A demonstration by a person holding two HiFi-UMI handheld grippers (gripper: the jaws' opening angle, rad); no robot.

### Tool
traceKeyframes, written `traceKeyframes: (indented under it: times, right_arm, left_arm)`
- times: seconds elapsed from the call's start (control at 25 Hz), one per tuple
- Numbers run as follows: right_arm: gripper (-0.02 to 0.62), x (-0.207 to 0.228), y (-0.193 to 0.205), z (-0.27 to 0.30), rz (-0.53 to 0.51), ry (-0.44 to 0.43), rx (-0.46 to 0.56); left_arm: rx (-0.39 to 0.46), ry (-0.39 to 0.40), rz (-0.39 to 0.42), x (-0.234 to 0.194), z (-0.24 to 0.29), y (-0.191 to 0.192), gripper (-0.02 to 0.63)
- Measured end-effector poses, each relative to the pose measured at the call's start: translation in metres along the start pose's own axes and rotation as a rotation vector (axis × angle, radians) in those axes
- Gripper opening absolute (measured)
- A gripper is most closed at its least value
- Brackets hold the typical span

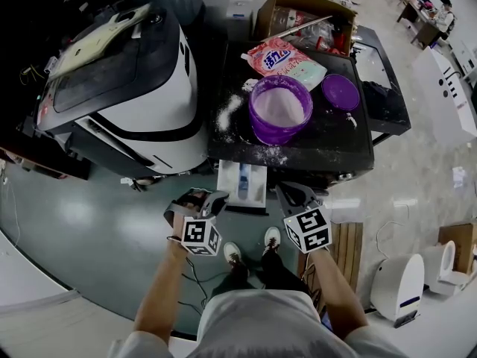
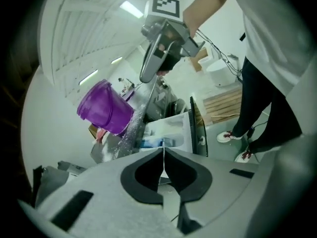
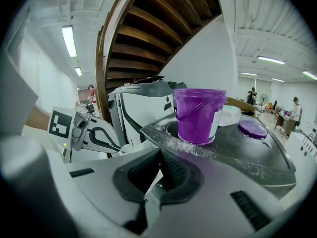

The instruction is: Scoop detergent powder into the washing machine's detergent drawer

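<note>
Head view, left side first: a white washing machine is seen beside the dark tabletop. Below it, the left tool is held near the pulled-out detergent drawer; its jaws are pressed together with nothing between them, as shown in the left gripper view. Spilled powder is scattered over the tabletop, and the purple bucket, with white detergent powder inside, is stood at the middle. Right of the drawer, the right tool is likewise closed and empty. A detergent bag is laid behind the bucket, and the purple lid is set just to its right.
</note>
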State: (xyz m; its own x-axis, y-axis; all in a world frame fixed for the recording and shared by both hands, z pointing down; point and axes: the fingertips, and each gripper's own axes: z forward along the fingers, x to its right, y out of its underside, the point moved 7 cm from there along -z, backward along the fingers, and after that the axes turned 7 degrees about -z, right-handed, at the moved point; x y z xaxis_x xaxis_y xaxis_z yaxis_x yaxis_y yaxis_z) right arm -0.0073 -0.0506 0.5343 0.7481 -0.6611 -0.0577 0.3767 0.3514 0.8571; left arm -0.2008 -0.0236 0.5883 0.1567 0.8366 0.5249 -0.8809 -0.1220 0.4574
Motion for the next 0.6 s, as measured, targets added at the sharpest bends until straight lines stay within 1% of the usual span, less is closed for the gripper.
traceKeyframes:
  times: [0.12,0.28,0.44,0.52,0.6]
  right_arm:
    - [-0.003,0.001,0.002,-0.001,0.004,0.011,-0.003]
    - [-0.003,0.003,0.003,-0.004,0.014,0.026,-0.001]
    - [-0.003,0.003,0.004,-0.007,0.018,0.036,0.003]
    - [-0.003,0.003,0.004,-0.009,0.020,0.043,0.002]
    - [-0.002,0.003,0.006,-0.011,0.022,0.051,0.000]
  left_arm:
    - [0.016,-0.062,0.111,0.002,-0.004,-0.003,0.014]
    - [0.029,-0.136,0.184,0.007,-0.004,-0.004,0.014]
    - [0.026,-0.187,0.271,0.011,-0.005,-0.006,0.014]
    - [0.027,-0.207,0.294,0.013,-0.006,-0.004,0.014]
    - [0.028,-0.213,0.290,0.015,-0.006,-0.002,0.014]
